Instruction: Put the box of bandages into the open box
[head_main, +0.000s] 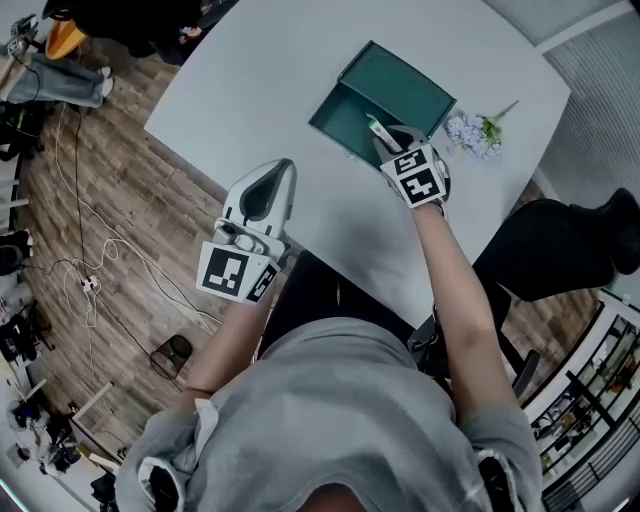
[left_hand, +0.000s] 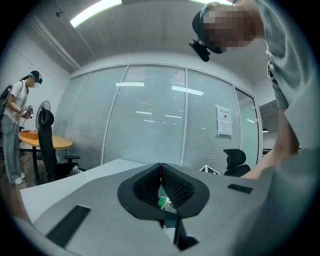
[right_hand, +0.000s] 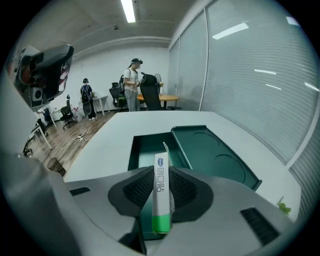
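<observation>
A dark green open box (head_main: 350, 112) lies on the white table (head_main: 270, 80), its lid (head_main: 405, 85) folded back on the far side. My right gripper (head_main: 388, 138) hangs over the box's near rim, shut on a slim white bandage box with a green end (head_main: 377, 130). In the right gripper view the bandage box (right_hand: 161, 195) stands on edge between the pads, above the green box (right_hand: 147, 147) and beside its lid (right_hand: 215, 155). My left gripper (head_main: 285, 168) hovers at the table's near edge, left of the box, shut and empty, with the tips meeting (left_hand: 161, 166).
A small bunch of pale purple flowers (head_main: 475, 132) lies on the table right of the green box. Cables (head_main: 90, 270) trail over the wooden floor at the left. Other people (right_hand: 132, 85) and office chairs stand far behind, next to a glass wall.
</observation>
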